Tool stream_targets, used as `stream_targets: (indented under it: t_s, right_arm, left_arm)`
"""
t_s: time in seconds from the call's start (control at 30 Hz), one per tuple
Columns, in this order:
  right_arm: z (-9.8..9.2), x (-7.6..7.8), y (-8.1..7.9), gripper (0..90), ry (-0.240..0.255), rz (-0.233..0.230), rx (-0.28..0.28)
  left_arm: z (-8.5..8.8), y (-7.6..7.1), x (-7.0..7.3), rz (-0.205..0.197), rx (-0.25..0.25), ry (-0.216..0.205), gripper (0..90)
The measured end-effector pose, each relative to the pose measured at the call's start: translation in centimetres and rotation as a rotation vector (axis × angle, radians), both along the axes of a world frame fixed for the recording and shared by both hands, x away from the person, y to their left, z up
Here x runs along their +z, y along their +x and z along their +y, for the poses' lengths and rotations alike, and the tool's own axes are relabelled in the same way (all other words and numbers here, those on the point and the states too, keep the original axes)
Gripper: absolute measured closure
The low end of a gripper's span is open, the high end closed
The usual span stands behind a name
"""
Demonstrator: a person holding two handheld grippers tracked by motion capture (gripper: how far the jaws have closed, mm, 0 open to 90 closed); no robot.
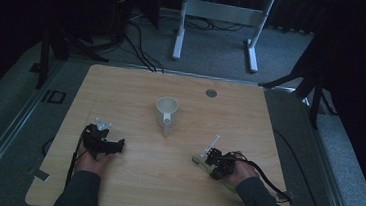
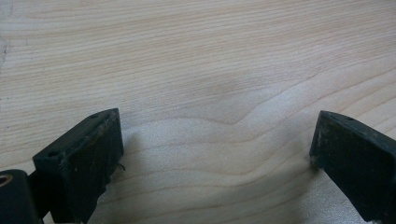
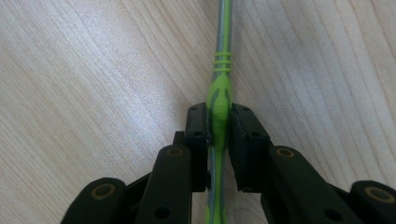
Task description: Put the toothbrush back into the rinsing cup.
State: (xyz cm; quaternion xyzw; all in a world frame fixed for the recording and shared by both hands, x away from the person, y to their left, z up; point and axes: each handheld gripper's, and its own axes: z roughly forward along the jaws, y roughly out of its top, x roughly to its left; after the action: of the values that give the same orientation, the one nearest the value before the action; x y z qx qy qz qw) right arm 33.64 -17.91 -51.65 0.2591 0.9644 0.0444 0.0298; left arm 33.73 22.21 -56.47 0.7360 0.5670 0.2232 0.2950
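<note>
Centrally, on the table (image 1: pixel 128 188), a white jug (image 1: pixel 166 112) stands upright. Left gripper (image 1: pixel 112 146) rests near the table's left side, jaws wide apart over bare wood. Right gripper (image 3: pixel 218 122) clamps a green toothbrush (image 3: pixel 219 95) lying low over the table's right side.

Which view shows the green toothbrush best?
The right gripper view: the green toothbrush handle sits close up, clamped in the right gripper. The high view shows it small and dim at that gripper. The left gripper view shows bare table.
</note>
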Motion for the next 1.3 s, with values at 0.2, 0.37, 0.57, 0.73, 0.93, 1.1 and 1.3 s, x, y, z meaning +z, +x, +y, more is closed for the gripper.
stream_targets:
  t_s: [0.2,0.37,0.57,0.73,0.93,1.1,1.3]
  right_arm:
    - [-0.3,0.0,0.0,78.4,0.024,-0.008,-0.004]
    - [-0.6,0.5,0.0,78.4,0.054,-0.019,-0.008]
    - [-0.9,1.3,0.0,78.4,0.083,-0.038,-0.017]
    - [-1.1,1.8,0.0,78.4,0.109,-0.056,-0.026]
    - [-1.4,2.3,0.0,78.4,0.150,-0.082,-0.042]
    - [-1.7,2.6,0.1,78.4,0.184,-0.102,-0.062]
    - [-1.7,2.9,0.1,78.4,0.222,-0.111,-0.056]
  left_arm:
    - [0.0,0.0,0.0,0.000,0.000,0.000,3.5]
    - [0.0,0.0,0.0,0.000,0.000,0.000,3.5]
    - [0.0,0.0,0.0,0.001,-0.001,0.001,3.5]
    - [0.0,0.0,0.0,0.001,0.000,0.000,3.4]
    - [0.0,0.0,0.0,0.001,-0.001,0.001,3.5]
    - [0.0,0.0,0.0,0.001,0.000,0.000,3.5]
    - [0.0,0.0,0.0,0.001,0.000,0.000,3.5]
